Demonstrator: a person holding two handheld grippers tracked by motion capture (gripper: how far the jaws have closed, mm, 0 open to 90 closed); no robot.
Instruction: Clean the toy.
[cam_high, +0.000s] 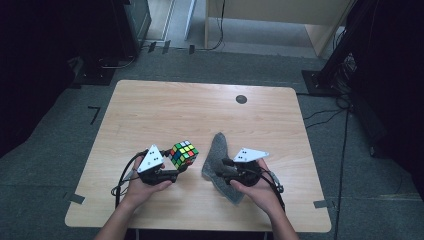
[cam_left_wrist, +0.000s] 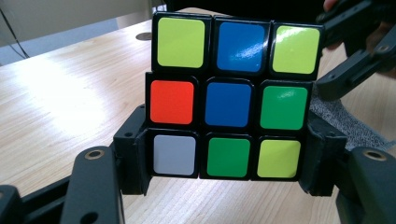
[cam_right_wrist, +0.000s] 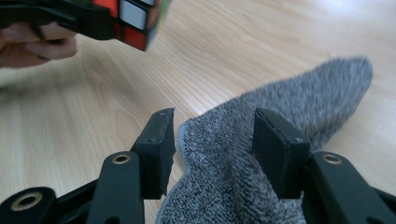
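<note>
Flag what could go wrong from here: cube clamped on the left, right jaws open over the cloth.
1. The left hand-held gripper clamps the cube only at its bottom row, off the table; a bump could twist a layer or tip it out.
2. The right hand-held gripper stands open around the grey cloth; closing here may catch just one fold, which could slip out.
3. The two grippers sit close together, so the right one may knock the cube.
</note>
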